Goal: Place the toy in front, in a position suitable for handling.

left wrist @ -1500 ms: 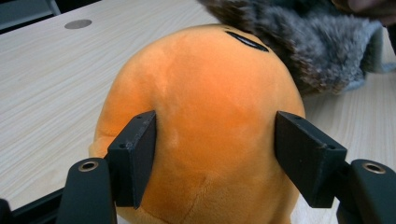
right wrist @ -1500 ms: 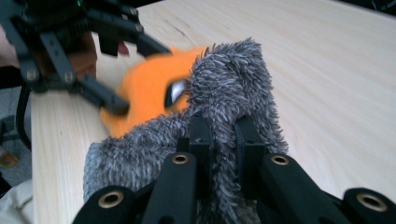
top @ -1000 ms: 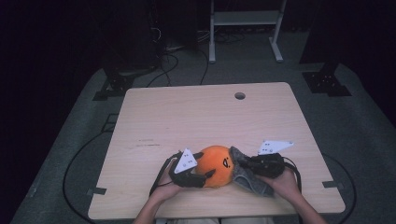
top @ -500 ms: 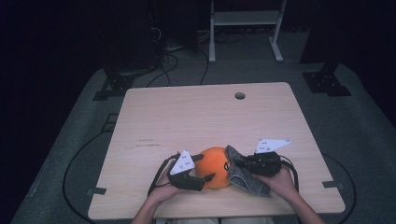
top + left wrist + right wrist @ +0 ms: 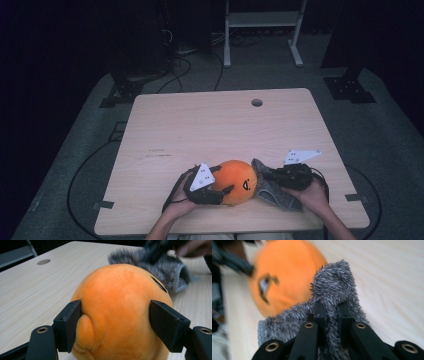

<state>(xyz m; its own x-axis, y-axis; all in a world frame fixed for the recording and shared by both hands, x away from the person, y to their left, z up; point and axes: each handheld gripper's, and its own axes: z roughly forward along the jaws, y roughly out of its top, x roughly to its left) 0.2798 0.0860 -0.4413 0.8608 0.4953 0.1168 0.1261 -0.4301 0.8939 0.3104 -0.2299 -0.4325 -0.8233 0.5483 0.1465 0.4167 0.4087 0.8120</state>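
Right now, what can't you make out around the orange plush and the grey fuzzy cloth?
- Orange plush underside: cut off by the bottom edge, left gripper view.
- Its face: blurred, right gripper view.
- Grey fuzzy cloth: partly hidden under the right gripper, high view.
- Left gripper pad contact: unclear.

The high view is looking forward and down over the table (image 5: 210,130). Both gripper views are sitting close, facing inward from opposite sides, sharing the orange plush (image 5: 120,310) and grey fuzzy cloth (image 5: 332,282).

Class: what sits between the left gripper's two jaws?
The orange plush ball sits between them, its sides against both pads of the left gripper, as the left gripper view shows.
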